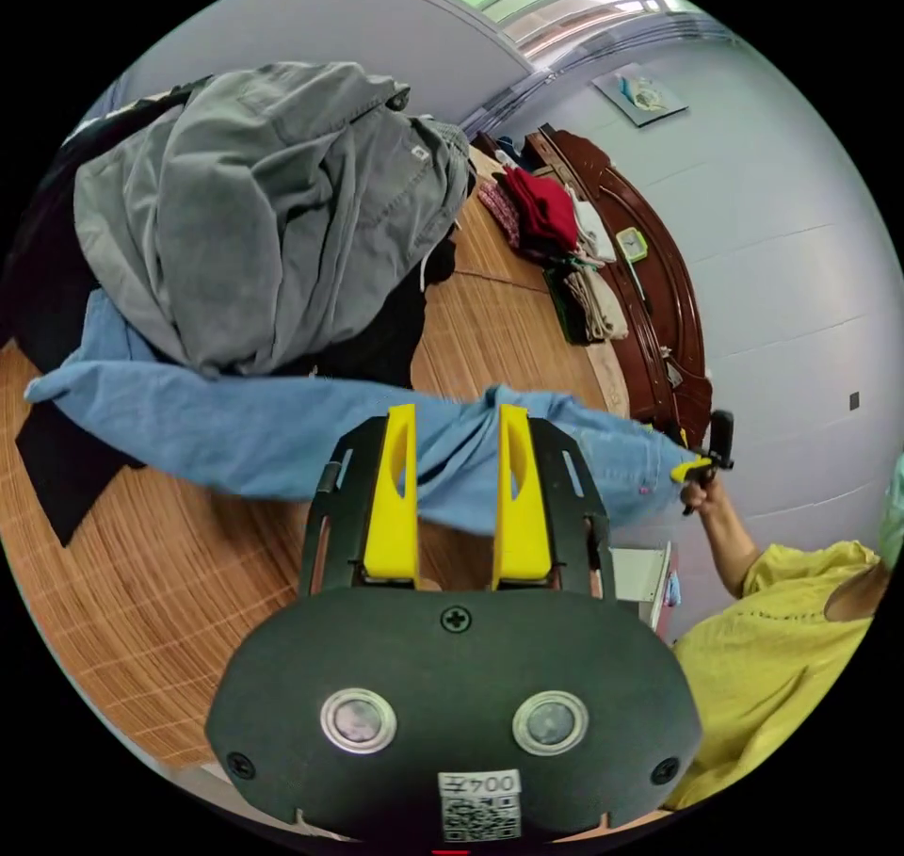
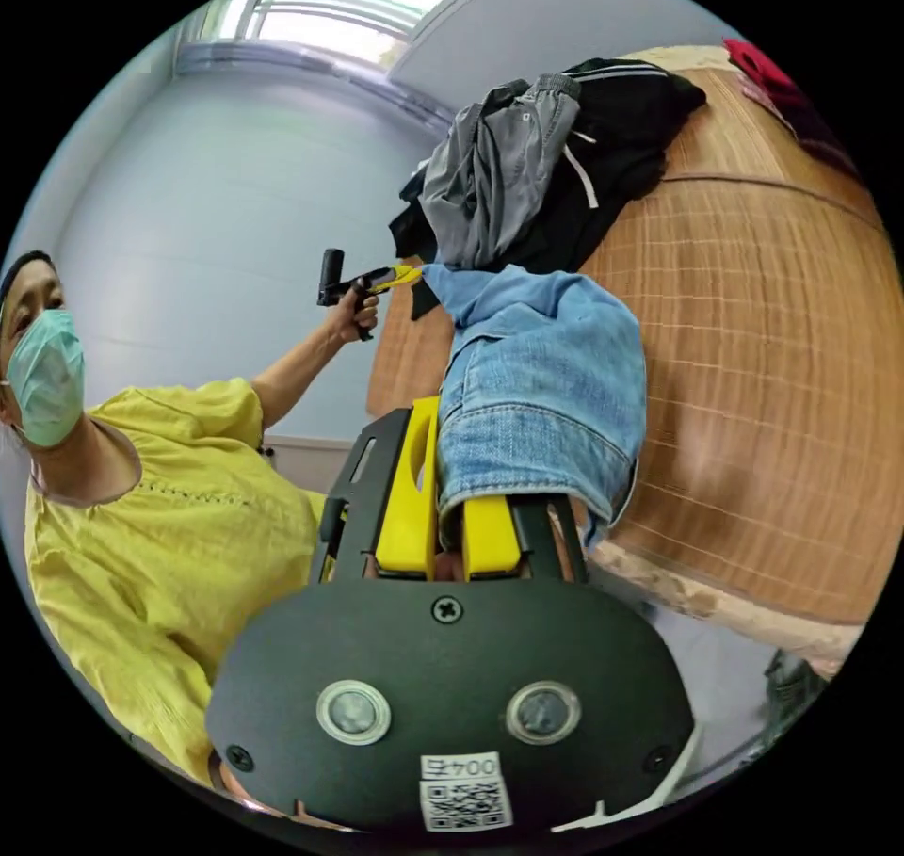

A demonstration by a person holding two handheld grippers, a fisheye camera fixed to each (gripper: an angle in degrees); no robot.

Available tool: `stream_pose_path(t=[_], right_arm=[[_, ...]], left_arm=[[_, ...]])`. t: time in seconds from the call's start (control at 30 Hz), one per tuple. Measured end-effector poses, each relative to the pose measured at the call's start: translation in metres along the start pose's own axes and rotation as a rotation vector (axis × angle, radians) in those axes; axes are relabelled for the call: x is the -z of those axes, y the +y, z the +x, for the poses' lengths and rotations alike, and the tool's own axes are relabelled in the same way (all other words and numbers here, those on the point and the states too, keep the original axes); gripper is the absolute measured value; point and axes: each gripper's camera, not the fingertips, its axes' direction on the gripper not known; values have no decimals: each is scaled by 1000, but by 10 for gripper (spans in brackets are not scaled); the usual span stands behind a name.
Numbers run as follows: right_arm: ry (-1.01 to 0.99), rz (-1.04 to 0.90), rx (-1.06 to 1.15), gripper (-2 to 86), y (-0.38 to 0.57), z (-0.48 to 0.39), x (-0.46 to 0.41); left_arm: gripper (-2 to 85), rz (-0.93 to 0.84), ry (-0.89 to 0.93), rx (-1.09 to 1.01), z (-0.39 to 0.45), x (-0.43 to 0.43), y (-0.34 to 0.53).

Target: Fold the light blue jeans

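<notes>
The light blue jeans [image 1: 235, 423] hang stretched above the woven mat, one end tucked under a clothes pile. My left gripper [image 1: 459, 413] is shut on a bunched fold of them, with denim showing between its yellow jaws. Further along, a hand holds my right gripper [image 1: 695, 468], which pinches the far end. In the right gripper view the jeans [image 2: 537, 376] drape over my right gripper [image 2: 452, 442], shut on a stitched hem; one jaw is partly covered by denim. My left gripper [image 2: 405, 277] holds the other end, close to the pile.
A heap of grey and black clothes [image 1: 273, 206] [image 2: 527, 159] lies on the woven mat [image 1: 141, 592] [image 2: 772, 376]. Folded clothes [image 1: 565, 244] are stacked by a dark wooden headboard [image 1: 659, 329]. A person in a yellow top [image 1: 782, 630] [image 2: 151, 517] stands at the mat's edge.
</notes>
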Motion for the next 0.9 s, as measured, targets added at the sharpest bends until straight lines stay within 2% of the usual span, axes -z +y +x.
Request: stream_pose_path(t=[0.13, 0.23, 0.4, 0.67, 0.77, 0.9], right_arm=[[130, -76, -15, 20, -30, 11, 17], [325, -161, -55, 22, -53, 34, 12], [522, -291, -182, 26, -85, 98, -10], [559, -514, -163, 31, -115, 204, -57], [498, -497, -196, 34, -114, 242, -61], [587, -607, -173, 38, -111, 273, -95]], left_arm=[[123, -69, -26, -41, -5, -12, 30], [122, -150, -68, -105, 1, -35, 48], [122, -188, -89, -125, 28, -89, 74], [120, -144, -187, -38, 96, -203, 92], [119, -126, -265, -68, 123, -256, 80], [116, -159, -271, -138, 131, -327, 47]])
